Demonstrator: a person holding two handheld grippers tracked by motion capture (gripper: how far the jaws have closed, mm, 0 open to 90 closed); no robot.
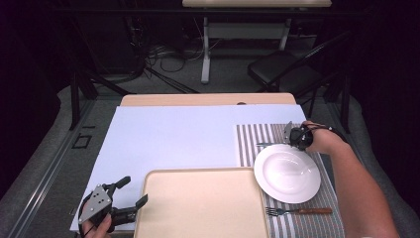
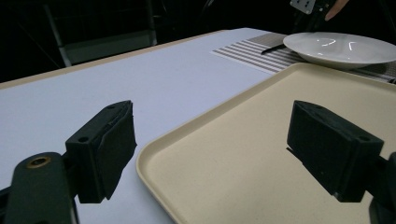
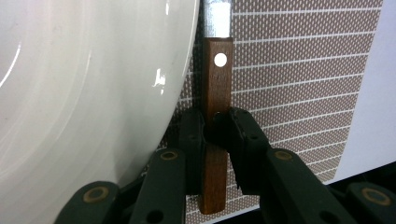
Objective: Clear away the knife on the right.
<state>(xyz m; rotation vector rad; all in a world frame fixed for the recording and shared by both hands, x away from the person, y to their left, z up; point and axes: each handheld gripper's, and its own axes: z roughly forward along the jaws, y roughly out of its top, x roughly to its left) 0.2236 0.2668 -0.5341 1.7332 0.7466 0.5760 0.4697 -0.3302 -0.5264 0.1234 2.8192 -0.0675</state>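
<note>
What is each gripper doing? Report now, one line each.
Left gripper: open, holding nothing, by the tray corner.
Right gripper: shut on the knife handle, beside the plate.

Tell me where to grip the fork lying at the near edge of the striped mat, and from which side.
Grip the fork by its brown wooden handle, coming straight down from above with the fingers closing across its width. It lies flat on the striped mat, tines toward the tray, and the handle is straight, thicker than the metal neck, and clear of the plate.
</note>
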